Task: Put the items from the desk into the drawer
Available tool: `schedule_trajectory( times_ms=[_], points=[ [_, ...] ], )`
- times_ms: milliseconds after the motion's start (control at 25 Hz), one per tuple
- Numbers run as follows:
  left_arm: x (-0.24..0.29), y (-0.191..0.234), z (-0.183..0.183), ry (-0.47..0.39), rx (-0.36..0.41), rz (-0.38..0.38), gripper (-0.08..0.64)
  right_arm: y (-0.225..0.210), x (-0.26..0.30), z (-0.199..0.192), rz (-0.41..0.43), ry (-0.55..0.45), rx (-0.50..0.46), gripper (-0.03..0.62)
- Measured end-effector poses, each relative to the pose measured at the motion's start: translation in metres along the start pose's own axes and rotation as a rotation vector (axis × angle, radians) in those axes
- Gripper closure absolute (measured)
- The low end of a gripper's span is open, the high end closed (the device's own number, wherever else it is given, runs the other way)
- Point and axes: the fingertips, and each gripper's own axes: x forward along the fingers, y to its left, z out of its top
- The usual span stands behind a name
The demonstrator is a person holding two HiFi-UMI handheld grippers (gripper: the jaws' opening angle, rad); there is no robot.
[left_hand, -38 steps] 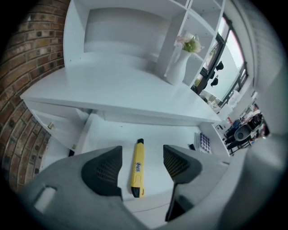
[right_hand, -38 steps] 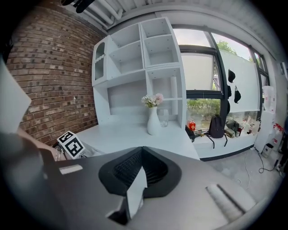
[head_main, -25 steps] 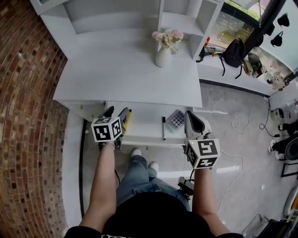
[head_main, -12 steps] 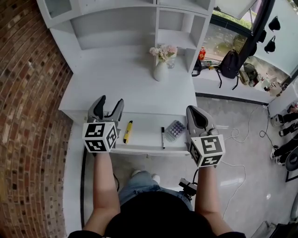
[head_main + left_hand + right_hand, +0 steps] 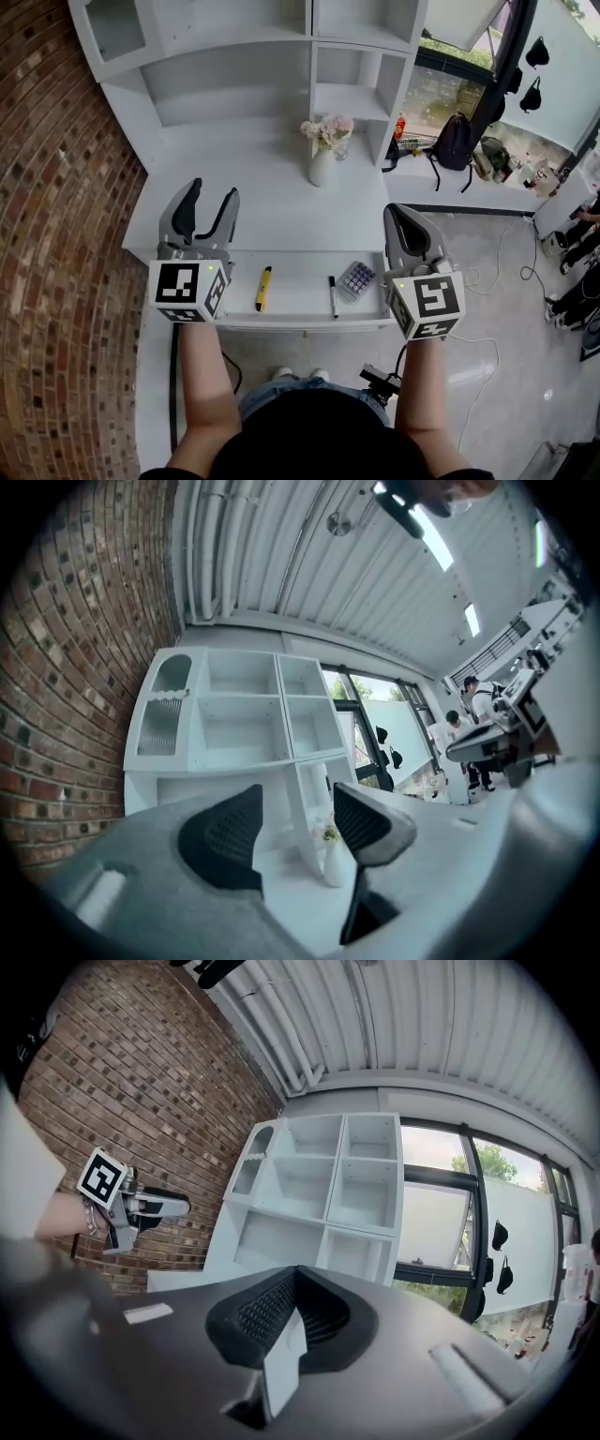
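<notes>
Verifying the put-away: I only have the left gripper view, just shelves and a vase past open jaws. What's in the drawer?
Observer: The pulled-out drawer holds a yellow marker, a black pen and a small calculator, lying apart.
Operator: Other side's jaws?
Observer: The right gripper is shut, nothing between its jaws.
Operator: Anything left up top?
Observer: Only the vase of flowers stands on the desk.
</notes>
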Motion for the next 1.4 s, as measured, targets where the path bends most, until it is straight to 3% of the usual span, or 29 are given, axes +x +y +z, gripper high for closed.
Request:
schedule_trajectory(
  times_ms=[240, 280, 360, 680, 1040, 1400],
  points=[
    [-0.001, 0.005, 0.025, -0.083, 0.057, -0.035, 0.395, -0.005, 0.000, 0.022, -0.050, -0.042, -0.015, 0.584],
    [-0.002, 0.006, 0.027, -0.094, 0.057, -0.033, 0.427, -0.005, 0.000, 0.024, -0.058, -0.045, -0.018, 0.584],
    [-0.004, 0.009, 0.030, -0.114, 0.050, -0.025, 0.560, -0.005, -0.001, 0.025, -0.068, -0.049, -0.020, 0.584],
    [-0.011, 0.010, 0.038, -0.138, 0.054, -0.031, 0.560, -0.011, -0.011, 0.032, -0.111, -0.063, 0.006, 0.584],
    [-0.017, 0.016, 0.038, -0.130, 0.085, -0.029, 0.560, -0.001, -0.012, 0.035, -0.099, -0.069, 0.001, 0.584],
    [-0.020, 0.021, 0.045, -0.156, 0.070, -0.033, 0.560, 0.002, -0.013, 0.036, -0.099, -0.062, -0.004, 0.584]
  ],
)
